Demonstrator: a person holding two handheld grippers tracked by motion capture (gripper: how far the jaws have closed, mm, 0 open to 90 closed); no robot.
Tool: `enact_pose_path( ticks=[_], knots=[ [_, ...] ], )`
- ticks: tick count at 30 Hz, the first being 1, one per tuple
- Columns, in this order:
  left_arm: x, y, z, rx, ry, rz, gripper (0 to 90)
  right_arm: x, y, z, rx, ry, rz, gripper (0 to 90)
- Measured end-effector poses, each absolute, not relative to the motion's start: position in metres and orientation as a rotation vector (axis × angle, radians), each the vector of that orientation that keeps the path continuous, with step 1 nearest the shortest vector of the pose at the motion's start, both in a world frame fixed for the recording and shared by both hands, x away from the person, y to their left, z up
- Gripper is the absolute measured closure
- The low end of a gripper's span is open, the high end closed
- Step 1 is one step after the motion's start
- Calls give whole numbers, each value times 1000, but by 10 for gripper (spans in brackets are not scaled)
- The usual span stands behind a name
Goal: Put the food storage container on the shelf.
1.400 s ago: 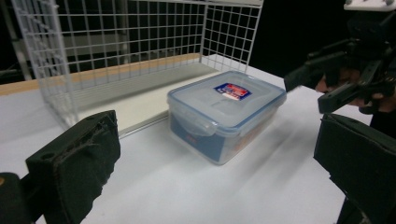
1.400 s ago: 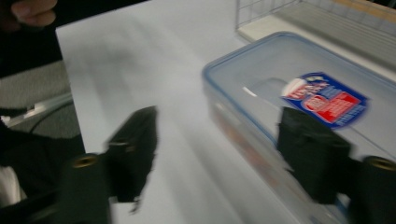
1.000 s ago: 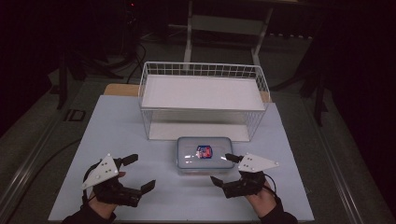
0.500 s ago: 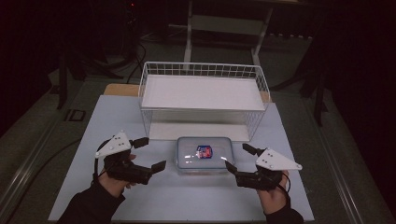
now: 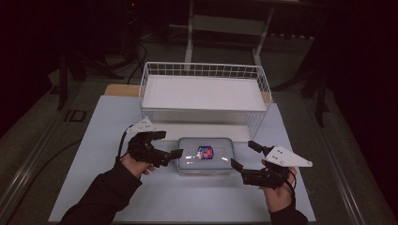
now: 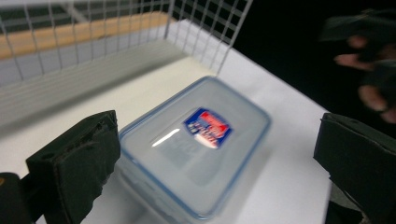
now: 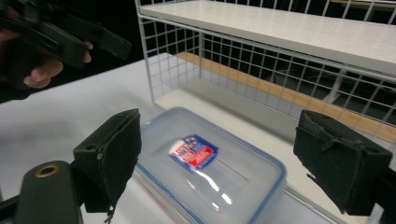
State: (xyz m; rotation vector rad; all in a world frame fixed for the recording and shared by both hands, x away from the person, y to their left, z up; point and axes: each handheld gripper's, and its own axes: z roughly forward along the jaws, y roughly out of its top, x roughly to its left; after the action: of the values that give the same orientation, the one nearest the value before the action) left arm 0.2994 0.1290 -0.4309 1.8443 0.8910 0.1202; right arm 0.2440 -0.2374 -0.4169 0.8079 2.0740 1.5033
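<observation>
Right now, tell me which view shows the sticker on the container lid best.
The right gripper view: the sticker sits sharp and central on the container. The left gripper view shows it large but blurred. The high view shows it only as a small red-and-blue patch.

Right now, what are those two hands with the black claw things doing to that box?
A person holds a gripper in each hand, one on each side of a clear plastic box with a blue-edged lid and a red and blue sticker. The left gripper and right gripper are both open, their fingers not closed on the box. It sits flat on the white table, in front of a white wire basket.
</observation>
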Motion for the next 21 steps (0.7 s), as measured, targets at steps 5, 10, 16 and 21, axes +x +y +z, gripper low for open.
enact_pose_path(
  ticks=[5,10,16,21],
  knots=[
    [321,127,-453,1848,995,34,7,248,-242,-421,847,2092,1497,148],
    [337,132,-476,1810,1098,-55,7,257,-242,-429,891,2157,1465,133],
    [343,132,-498,1763,1191,-216,7,269,-243,-440,951,2171,1446,109],
    [351,133,-507,1773,1287,-360,26,272,-244,-444,959,2169,1440,109]
  ],
)
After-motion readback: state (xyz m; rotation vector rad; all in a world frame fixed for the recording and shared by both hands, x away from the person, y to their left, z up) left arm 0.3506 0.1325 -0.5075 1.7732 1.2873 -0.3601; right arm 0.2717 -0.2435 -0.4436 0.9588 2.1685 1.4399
